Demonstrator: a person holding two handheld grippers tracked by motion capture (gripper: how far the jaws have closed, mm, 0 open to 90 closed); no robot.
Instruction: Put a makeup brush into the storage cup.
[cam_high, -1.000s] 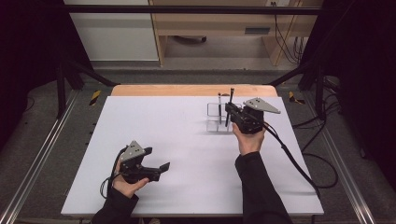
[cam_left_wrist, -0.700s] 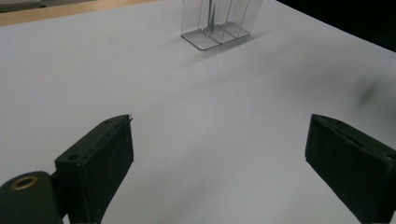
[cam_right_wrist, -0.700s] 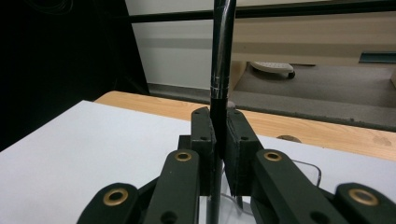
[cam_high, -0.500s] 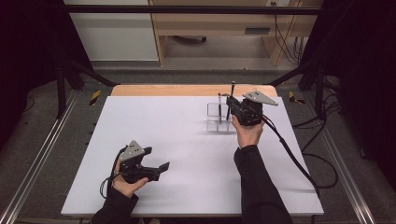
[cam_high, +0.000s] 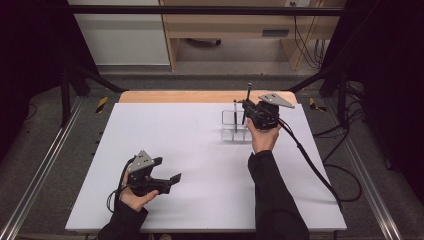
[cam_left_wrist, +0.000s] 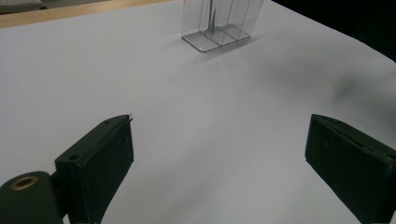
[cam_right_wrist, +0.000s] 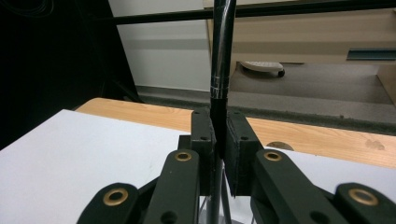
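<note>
Pen (cam_high: 246, 102): a dark, slim one, standing nearly upright at about 1 o'clock on the white table (cam_high: 190, 165), pinched in the right gripper (cam_high: 248, 106). In the right gripper view the two black jaws are closed flat against the pen's (cam_right_wrist: 219, 70) dark barrel, with a metal band and the paler upper part rising straight above them at 12 o'clock. The pen's lower end reaches down toward the clear rack (cam_high: 236, 126), which stands just to the 9 o'clock side of the right gripper; whether the tip is inside a compartment or above the rim cannot be told. A second pen (cam_high: 235, 114) stands upright in the rack.

The left gripper (cam_high: 167, 181) rests low at about 7 o'clock on the table, well apart from the rack, held in the person's left hand (cam_high: 134, 196). Its jaws are spread wide with nothing between them; in the left gripper view only bare white table lies between the two pads, and the rack (cam_left_wrist: 219, 28) shows far off at 12 o'clock.

A wooden strip (cam_high: 165, 97) edges the table at 12 o'clock. A black cable (cam_high: 312, 165) trails from the right gripper toward 5 o'clock.
</note>
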